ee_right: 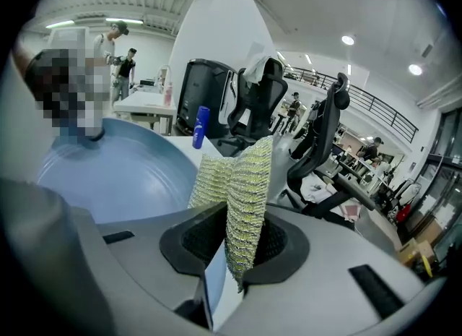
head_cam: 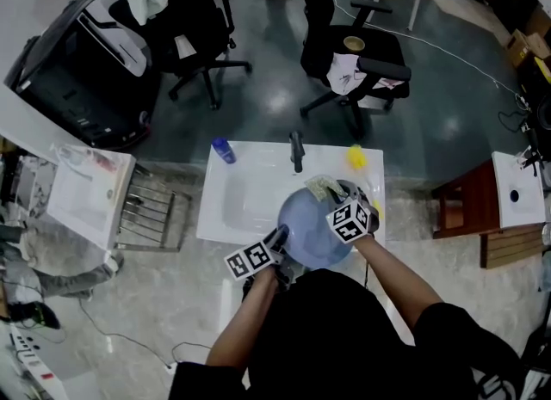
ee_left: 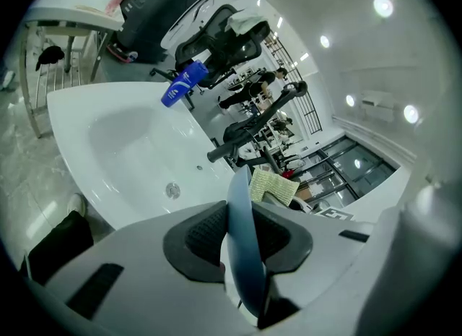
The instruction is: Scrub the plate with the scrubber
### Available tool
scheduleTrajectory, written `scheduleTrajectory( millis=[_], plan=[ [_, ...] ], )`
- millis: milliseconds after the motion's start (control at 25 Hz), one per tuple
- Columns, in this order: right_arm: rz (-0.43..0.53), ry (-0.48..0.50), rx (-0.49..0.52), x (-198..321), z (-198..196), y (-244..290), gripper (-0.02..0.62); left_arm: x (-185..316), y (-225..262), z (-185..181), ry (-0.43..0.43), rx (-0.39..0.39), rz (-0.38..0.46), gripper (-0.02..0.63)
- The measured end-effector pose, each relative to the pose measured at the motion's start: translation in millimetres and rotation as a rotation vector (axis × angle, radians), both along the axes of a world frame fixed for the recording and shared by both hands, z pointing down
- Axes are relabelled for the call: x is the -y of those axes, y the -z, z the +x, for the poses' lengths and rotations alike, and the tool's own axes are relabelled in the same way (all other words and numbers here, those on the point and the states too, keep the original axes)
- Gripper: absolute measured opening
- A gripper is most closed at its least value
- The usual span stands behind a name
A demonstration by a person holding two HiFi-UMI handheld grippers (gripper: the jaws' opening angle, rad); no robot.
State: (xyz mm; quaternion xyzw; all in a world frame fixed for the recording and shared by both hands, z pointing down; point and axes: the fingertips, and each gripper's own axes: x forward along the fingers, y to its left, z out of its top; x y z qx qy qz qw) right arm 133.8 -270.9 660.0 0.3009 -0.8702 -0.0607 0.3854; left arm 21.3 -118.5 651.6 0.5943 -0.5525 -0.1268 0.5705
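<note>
A light blue plate is held over the front right of the white sink. My left gripper is shut on the plate's near left rim; in the left gripper view the plate stands edge-on between the pads. My right gripper is shut on a yellow-green scrubber at the plate's far right edge. In the right gripper view the scrubber sticks up from the pads, beside the plate's concave face. The scrubber also shows behind the plate in the left gripper view.
A black faucet stands at the sink's back edge, with a blue bottle at the back left and a yellow thing at the back right. The drain lies in the basin. Office chairs stand beyond the sink.
</note>
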Motion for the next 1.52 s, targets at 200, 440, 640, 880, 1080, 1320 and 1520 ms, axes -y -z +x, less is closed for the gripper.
scheduleTrajectory(
  millis=[200,440,640,880,1080,1320,1520],
  plan=[
    [-0.005,-0.004,-0.027,1,13,-4,0.067,0,-4,1,0.009,-0.012,0.01,0.078],
    [-0.027,0.001,-0.04,-4,24,-11,0.067,-3,-7,-1,0.027,-0.016,0.006,0.08],
    [-0.061,0.004,-0.047,-7,32,-18,0.067,-4,-11,-6,0.046,-0.02,-0.002,0.08],
    [-0.107,-0.008,-0.047,-14,44,-23,0.067,-3,-13,-16,0.08,-0.022,-0.008,0.083],
    [-0.15,-0.021,-0.028,-21,53,-30,0.067,1,-12,-20,0.072,-0.018,0.003,0.083],
    [-0.192,-0.051,-0.003,-29,61,-32,0.067,1,-15,-25,0.097,-0.05,-0.008,0.084],
    [-0.234,-0.082,0.033,-32,67,-32,0.067,2,-19,-27,0.116,-0.09,-0.018,0.086]
  ],
)
